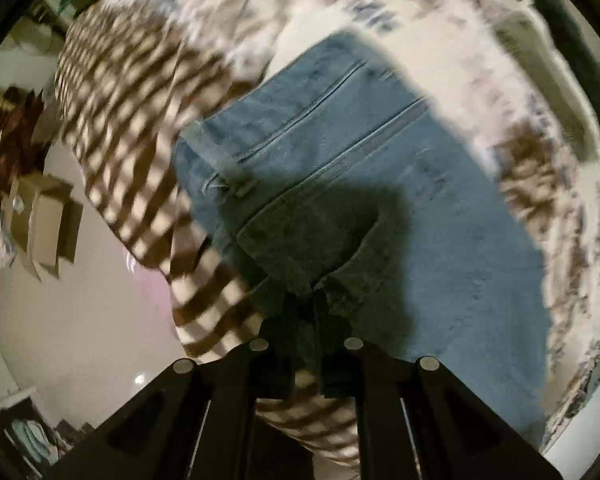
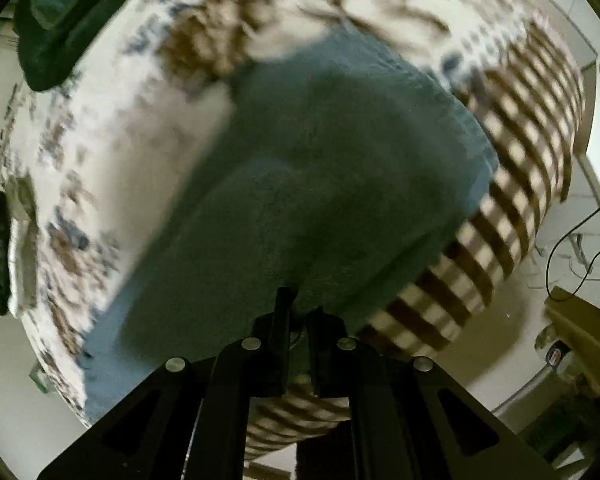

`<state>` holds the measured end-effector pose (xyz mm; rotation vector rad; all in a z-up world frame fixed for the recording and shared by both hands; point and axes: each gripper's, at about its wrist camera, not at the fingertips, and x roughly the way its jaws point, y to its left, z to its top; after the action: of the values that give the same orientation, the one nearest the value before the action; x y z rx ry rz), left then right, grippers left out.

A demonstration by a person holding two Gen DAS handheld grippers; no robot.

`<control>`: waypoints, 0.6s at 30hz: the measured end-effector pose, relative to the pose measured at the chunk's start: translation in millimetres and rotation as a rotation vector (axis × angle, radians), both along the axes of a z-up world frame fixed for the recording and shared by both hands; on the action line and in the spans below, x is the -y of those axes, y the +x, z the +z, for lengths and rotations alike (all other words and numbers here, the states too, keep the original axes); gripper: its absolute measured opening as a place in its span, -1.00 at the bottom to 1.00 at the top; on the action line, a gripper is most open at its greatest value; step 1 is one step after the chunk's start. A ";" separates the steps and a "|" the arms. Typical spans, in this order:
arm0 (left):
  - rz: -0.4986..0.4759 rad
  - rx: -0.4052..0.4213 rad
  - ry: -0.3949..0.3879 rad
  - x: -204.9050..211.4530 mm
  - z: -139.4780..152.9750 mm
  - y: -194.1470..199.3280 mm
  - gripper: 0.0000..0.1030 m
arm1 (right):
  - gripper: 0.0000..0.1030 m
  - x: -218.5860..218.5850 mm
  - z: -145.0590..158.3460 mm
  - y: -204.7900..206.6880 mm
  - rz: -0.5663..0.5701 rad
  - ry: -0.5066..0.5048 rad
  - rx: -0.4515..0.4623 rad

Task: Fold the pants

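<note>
Jeans [image 1: 340, 168] on patterned bedspread [image 1: 520, 112]; left gripper [image 1: 306, 312] and right gripper [image 2: 298, 312] pinch denim.

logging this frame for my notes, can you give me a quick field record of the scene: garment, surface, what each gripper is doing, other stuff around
garment: blue denim pants, lying on the bed
surface: bed cover, white with brown and blue print, brown checked side panel
left gripper: closed on a raised fold of the pants at the near edge
right gripper: closed on pants fabric, denim bunched in front of it
image quality: both views motion-blurred
nearby: dark green item on the bed; cardboard boxes on the floor
</note>
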<state>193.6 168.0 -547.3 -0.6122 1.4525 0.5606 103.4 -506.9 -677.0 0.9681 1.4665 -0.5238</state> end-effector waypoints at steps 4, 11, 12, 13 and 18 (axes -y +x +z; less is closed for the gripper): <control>0.018 0.020 -0.014 -4.6 -15.3 -5.6 -0.82 | -0.48 9.5 -27.4 -31.7 0.006 0.069 -0.024; 0.015 0.092 0.007 0.4 9.6 -18.6 -0.39 | 0.06 66.9 0.3 -74.0 -0.159 0.045 0.167; 0.016 0.097 0.010 0.3 9.8 -19.2 -0.18 | 0.06 73.1 0.8 -74.6 -0.191 0.043 0.179; 0.017 0.096 0.021 1.7 8.4 -19.2 0.34 | 0.06 81.9 -2.7 -78.2 -0.236 0.047 0.186; 0.035 0.075 0.010 3.1 -10.9 -24.6 0.56 | 0.06 104.1 -35.5 -84.6 -0.456 0.163 0.225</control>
<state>169.0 164.9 -558.2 -0.6447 1.3702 0.5662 18.8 -611.0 -712.6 1.4564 1.0983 -0.6049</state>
